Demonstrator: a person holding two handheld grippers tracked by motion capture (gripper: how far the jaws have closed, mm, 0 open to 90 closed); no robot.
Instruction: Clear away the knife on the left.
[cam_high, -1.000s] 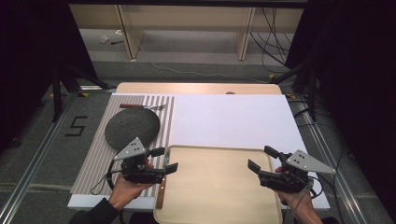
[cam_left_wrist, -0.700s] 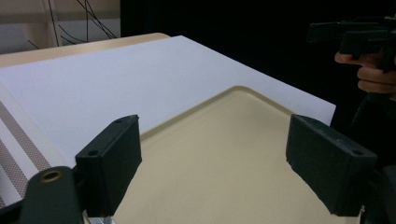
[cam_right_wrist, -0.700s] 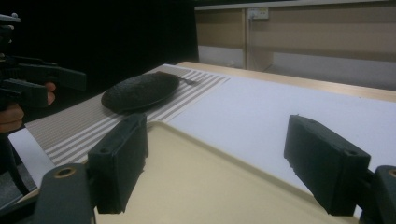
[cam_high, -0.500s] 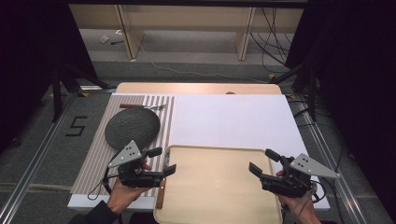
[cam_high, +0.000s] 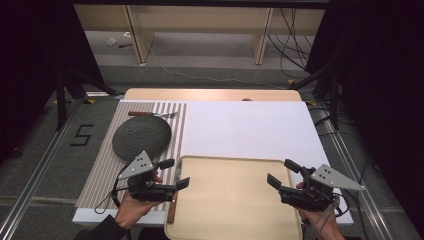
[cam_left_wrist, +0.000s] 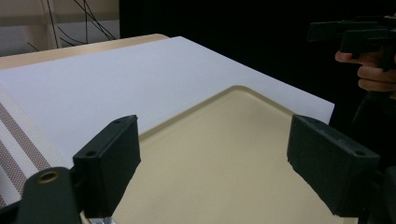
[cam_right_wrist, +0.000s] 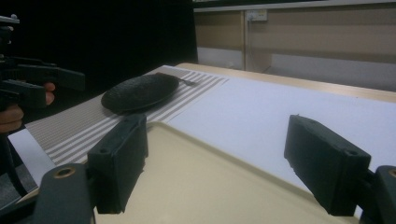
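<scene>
Tray (cam_high: 232, 200) is the thing both claws are closing in on: a shallow beige one, lying bare at the near edge of the table, partly on the white sheet (cam_high: 250, 127) and touching the striped mat (cam_high: 102, 170) at its left rim. The left gripper (cam_high: 175, 174) is hovering over the tray's left edge with its jaws standing wide apart and nothing between them; the right gripper (cam_high: 282, 172) is hanging above the right rim, equally wide and equally empty.

Trouble looks likeliest at the left rim. A brown-handled utensil (cam_high: 171, 212) is lying tight against that edge, so a jaw coming down there may be catching the handle along with the rim, or knocking it off the table. If one side is being lifted before the other, the tray may be tilting and dragging the sheet. The low rounded rim also seems to be offering little purchase, so a shallow bite may be slipping.

Farther out, a dark plate (cam_high: 141, 138) is sitting on the mat with cutlery (cam_high: 152, 114) beyond it. Around the table, grey floor, a taped numeral (cam_high: 81, 135), cables and pale shelving are showing against black curtains.
</scene>
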